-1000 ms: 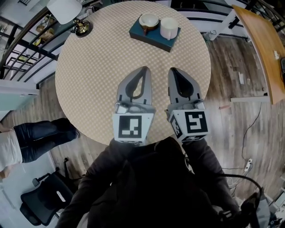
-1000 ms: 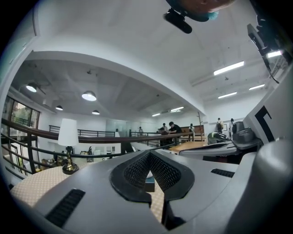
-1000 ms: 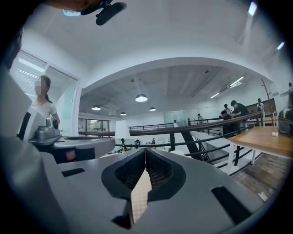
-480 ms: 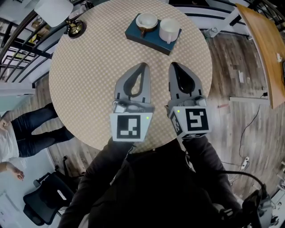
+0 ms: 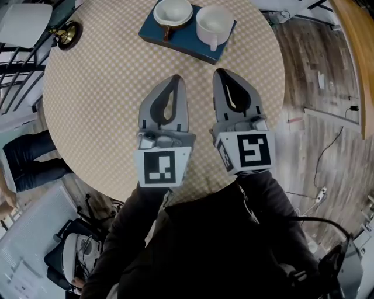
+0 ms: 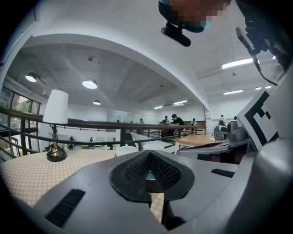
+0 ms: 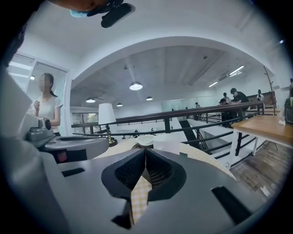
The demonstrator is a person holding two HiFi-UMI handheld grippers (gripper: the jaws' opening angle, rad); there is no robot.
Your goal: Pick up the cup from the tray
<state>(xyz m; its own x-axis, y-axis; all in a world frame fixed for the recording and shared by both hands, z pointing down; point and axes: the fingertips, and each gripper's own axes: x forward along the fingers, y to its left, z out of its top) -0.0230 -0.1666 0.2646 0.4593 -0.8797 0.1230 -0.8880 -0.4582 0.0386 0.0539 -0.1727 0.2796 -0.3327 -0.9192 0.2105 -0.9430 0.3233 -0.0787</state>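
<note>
A dark blue tray (image 5: 187,42) lies at the far side of the round checkered table (image 5: 99,111). Two white cups stand on it: a mug (image 5: 214,24) on the right and a wider cup (image 5: 172,10) with a brown handle on the left. My left gripper (image 5: 176,77) and right gripper (image 5: 220,72) hover side by side over the table, pointing at the tray and a short way from its near edge. Both are shut with nothing in them. The right gripper view shows the mug (image 7: 166,144) just past its joined tips (image 7: 145,149). The left gripper view shows a cup rim (image 6: 127,149).
A table lamp with a brass base (image 5: 66,35) stands at the table's far left edge, also in the left gripper view (image 6: 56,119). A person's legs (image 5: 26,160) are left of the table. A wooden table (image 5: 359,41) stands at the right. Railings run behind.
Both grippers have moved forward over the table toward the tray and dropped lower. The tray and cups now sit closer and larger in the head view. The jaws stayed shut.
</note>
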